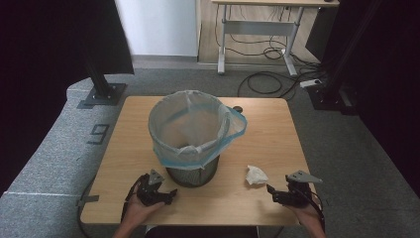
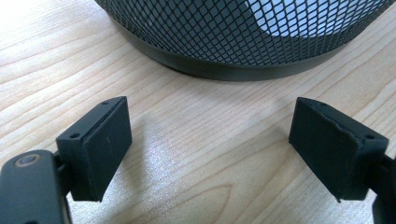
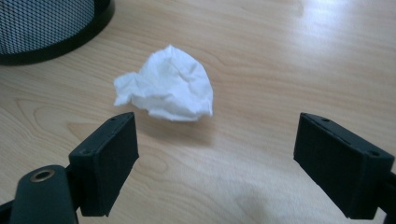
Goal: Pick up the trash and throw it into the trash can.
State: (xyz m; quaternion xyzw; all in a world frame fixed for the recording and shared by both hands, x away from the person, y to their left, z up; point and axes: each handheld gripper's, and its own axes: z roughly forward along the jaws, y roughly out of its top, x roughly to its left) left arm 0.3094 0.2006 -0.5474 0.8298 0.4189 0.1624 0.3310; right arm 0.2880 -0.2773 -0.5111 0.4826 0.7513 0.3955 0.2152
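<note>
Right tool [image 3: 215, 154] wide open, empty, near crumpled tissue [image 3: 166, 84], left tool [image 2: 210, 149] open by mesh bin [image 2: 243, 32]

Mesh bin [image 2: 243, 32] cut off by top edge in left gripper view; just its base corner [image 3: 46, 28] in right gripper view. Small dark obj [image 1: 238, 109] at table's [image 1: 277, 148] far edge: too small to ID.

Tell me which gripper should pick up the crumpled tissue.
Right. The right gripper sits open just short of the tissue, jaws aimed at it. The left gripper, also open, faces the bin base, farther away.
</note>
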